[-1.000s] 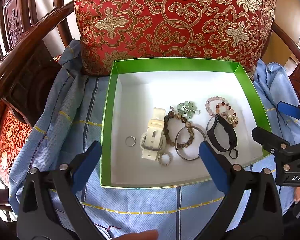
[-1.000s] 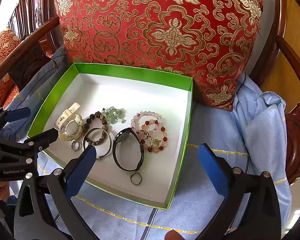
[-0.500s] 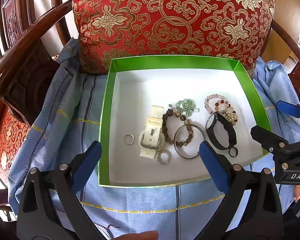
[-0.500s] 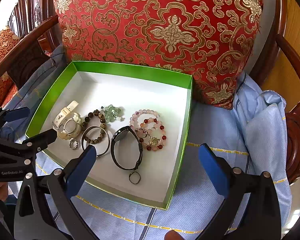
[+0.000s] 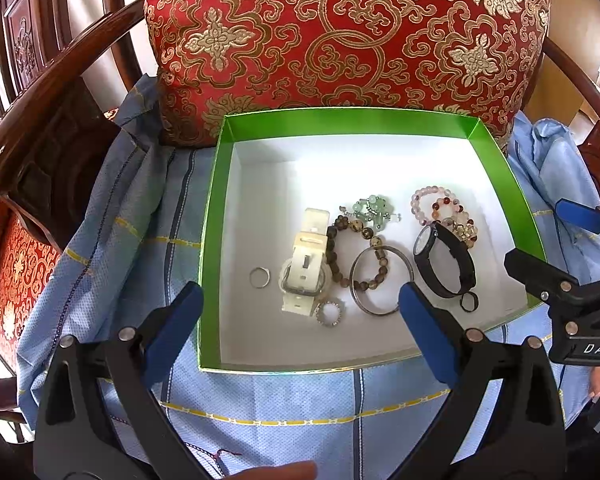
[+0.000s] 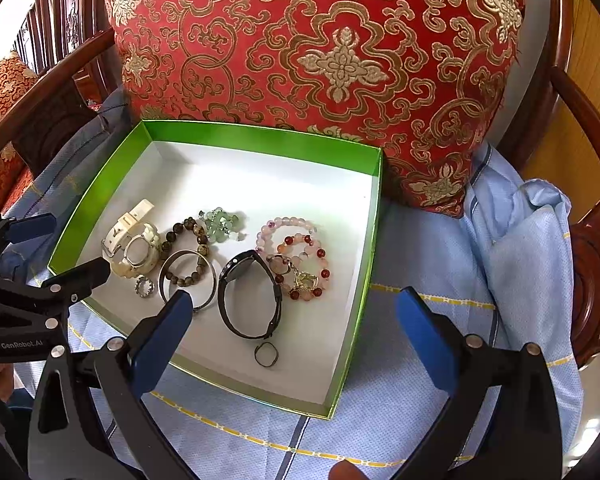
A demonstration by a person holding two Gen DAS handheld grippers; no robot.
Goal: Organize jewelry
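Left wrist view: shallow green-walled white-floored cardboard box (image 5: 216,216) sits on blue checked cloth (image 5: 260,400) against a red-and-gold brocade cushion (image 5: 340,32). All jewelry lies inside the box, clustered toward its near half. Cream plastic watch (image 5: 305,264), brown wooden-bead bracelet (image 5: 342,236), thin silver metal bangle (image 5: 382,280) overlapping the beads, pale green stone bracelet (image 5: 370,208), pink-and-red bead bracelets (image 5: 440,208), black band watch (image 5: 446,264), plain silver ring (image 5: 259,277) apart on the left, small studded silver ring (image 5: 329,312), dark oval ring (image 5: 469,301).

Left gripper (image 5: 300,308) hangs spread wide and empty over the box's near edge; right gripper (image 6: 292,316) likewise spread and empty, over the near right part.

Pieces already in the box fits either collecting finished or sorting inside it still to go; cannot tell which. Judgement: any pick here needs care. Rings are flat and small, so pinch across the rim from straight above. Bangle and brown beads overlap, so lifting one may drag the other. Pink and red strands touch the black watch.

Versus a second earlier: box sits a little higher in the left view, slightly nearer in the right one; jewelry layout unchanged, both grippers as wide as before.
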